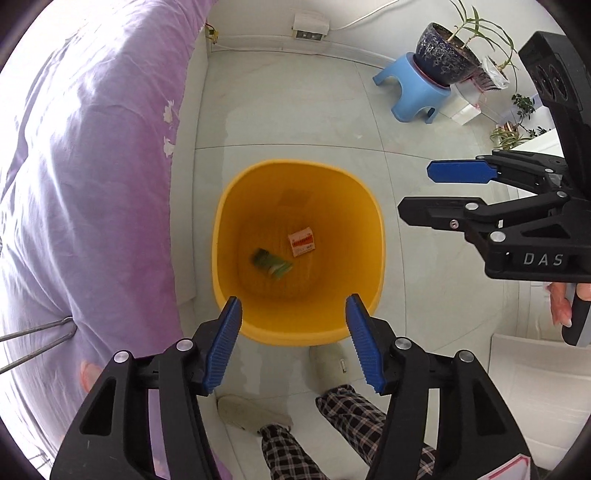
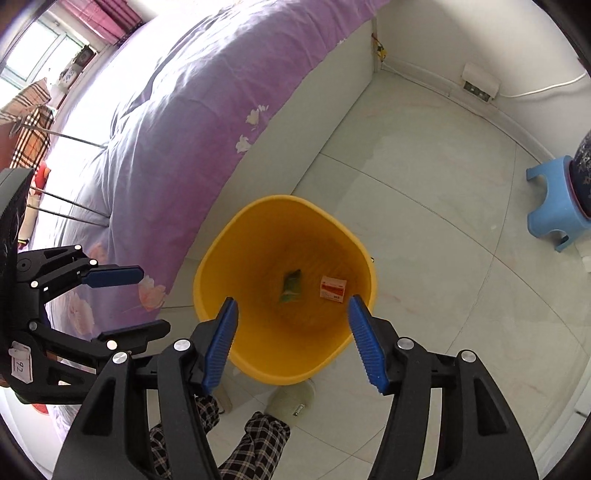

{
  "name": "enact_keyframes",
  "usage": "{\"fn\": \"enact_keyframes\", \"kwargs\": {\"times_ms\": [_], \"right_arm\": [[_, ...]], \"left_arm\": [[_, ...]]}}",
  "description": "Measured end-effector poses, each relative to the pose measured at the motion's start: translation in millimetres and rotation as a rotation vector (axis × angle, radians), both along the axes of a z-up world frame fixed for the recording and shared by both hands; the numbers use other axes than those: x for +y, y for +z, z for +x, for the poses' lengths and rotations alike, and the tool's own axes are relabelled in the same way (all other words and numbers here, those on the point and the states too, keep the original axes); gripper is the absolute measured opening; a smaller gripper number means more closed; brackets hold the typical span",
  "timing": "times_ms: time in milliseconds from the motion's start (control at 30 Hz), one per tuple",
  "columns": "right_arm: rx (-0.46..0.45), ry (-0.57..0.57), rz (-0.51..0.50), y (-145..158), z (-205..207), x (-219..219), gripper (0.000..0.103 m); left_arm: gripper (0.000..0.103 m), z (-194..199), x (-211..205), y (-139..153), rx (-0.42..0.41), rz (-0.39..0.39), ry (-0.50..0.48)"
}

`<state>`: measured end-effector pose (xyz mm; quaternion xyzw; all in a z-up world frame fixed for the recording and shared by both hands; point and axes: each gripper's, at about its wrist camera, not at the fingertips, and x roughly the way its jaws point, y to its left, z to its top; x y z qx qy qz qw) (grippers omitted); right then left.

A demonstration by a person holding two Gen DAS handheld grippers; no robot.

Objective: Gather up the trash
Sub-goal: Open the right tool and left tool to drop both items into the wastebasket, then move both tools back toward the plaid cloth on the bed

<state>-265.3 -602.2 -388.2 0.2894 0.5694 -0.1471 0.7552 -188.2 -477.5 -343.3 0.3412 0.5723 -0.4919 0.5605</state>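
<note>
A yellow trash bin (image 1: 236, 199) stands on the tiled floor beside the bed; it also shows in the right wrist view (image 2: 214, 258). Inside lie a green wrapper (image 1: 272, 263) (image 2: 291, 286) and a small orange-and-white packet (image 1: 302, 242) (image 2: 333, 289). My left gripper (image 1: 293, 343) hangs open and empty above the bin's near rim. My right gripper (image 2: 291, 343) is open and empty above the bin too. In the left wrist view the right gripper (image 1: 417, 192) sits to the right of the bin. In the right wrist view the left gripper (image 2: 155, 299) sits to the left.
A bed with a purple cover (image 1: 92, 184) (image 2: 177, 122) runs along the bin's left. A blue stool (image 1: 413, 88) (image 2: 550, 210) carries a dark plant pot (image 1: 443, 55). A power strip (image 1: 310, 26) lies by the wall. The person's plaid legs (image 1: 295, 443) and slippers (image 1: 251, 410) are below.
</note>
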Motion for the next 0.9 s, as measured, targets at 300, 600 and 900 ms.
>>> {"fn": "enact_keyframes", "kwargs": {"times_ms": [300,600,900], "right_arm": [[-0.020,-0.014,-0.038,38.7,-6.1,7.8,0.063],[-0.069,-0.016,-0.111,110.0,-17.3,34.9,0.063],[-0.126,0.015,-0.208,195.1,-20.5,75.3,0.063]], "left_arm": [[0.060,10.4,5.3,30.5,-0.036,-0.034,0.005],[0.060,7.3,28.3,91.4,-0.075,-0.097,0.041],[0.060,16.1,83.8,164.5,-0.136,-0.176,0.153]]}}
